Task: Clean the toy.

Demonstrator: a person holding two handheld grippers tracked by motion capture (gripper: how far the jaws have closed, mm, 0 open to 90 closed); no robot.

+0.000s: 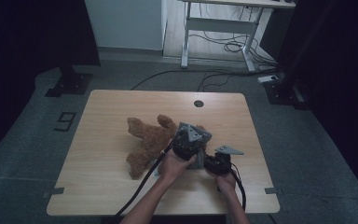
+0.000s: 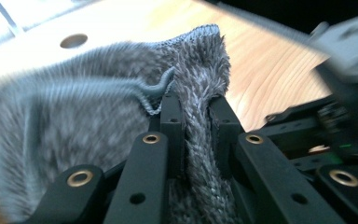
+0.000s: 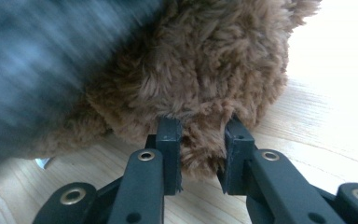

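On the grey floor left of the table, a taped mark reads like a "9"; no other writing can be read. On the pale wood-grain tabletop lies a brown plush bear, shaggy and sprawled, its limbs spread toward the left and its head end hidden under the two grippers at centre.

The left gripper is clenched on a fold of grey knitted fabric. Its own view shows the ribbed hem and fuzzy weave, which the high view hides beneath the grey three-cornered plate. There the left gripper sits over the bear's right end.

The right gripper, just beside it, grasps a tuft of the bear's brown fur. Its view shows the long, soft pile pinched between black jaws, with the blurred grey fabric at upper left.
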